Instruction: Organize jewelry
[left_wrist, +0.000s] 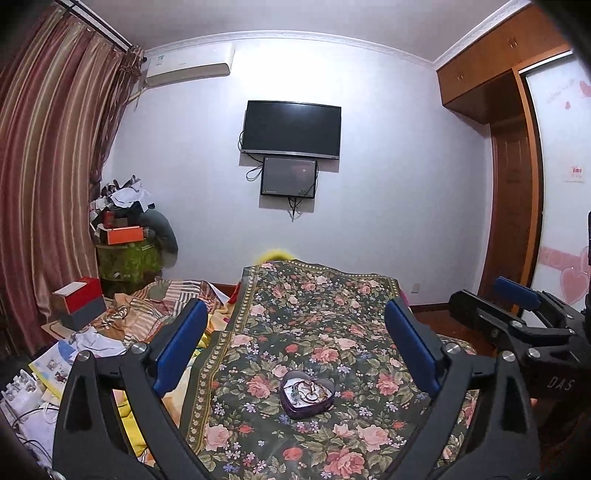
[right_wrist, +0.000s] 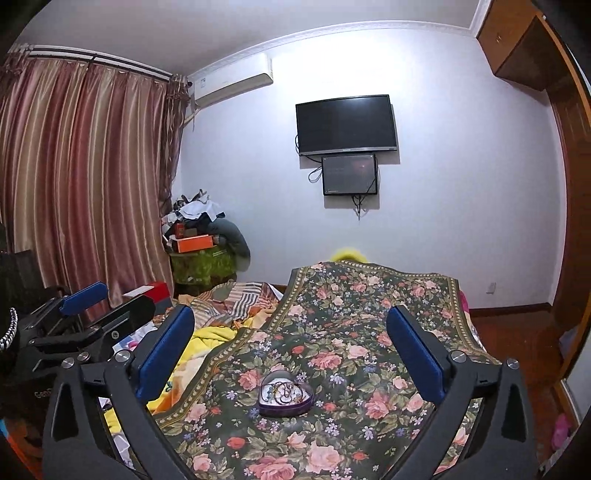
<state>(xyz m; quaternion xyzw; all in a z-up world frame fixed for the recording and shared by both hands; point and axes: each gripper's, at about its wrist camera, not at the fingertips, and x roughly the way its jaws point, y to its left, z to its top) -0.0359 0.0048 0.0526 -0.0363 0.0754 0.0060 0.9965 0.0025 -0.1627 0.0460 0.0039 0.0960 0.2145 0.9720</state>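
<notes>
Both our grippers, left (left_wrist: 295, 343) and right (right_wrist: 291, 347), gape empty above the heart box (left_wrist: 307, 394) on floral cloth (left_wrist: 332, 314); clutter (left_wrist: 85, 332) sits left.

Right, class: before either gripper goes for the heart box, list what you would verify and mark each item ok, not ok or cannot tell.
1. Left gripper open, nothing between its pads: ok.
2. Right gripper open, nothing held: ok.
3. Heart box uncovered, jewelry showing inside: ok.
4. Box resting flat on the floral cloth: ok.
5. Pieces in the box untangled: cannot tell, they lie heaped together.
6. Loose jewelry on the cloth: cannot tell against the busy pattern.
</notes>
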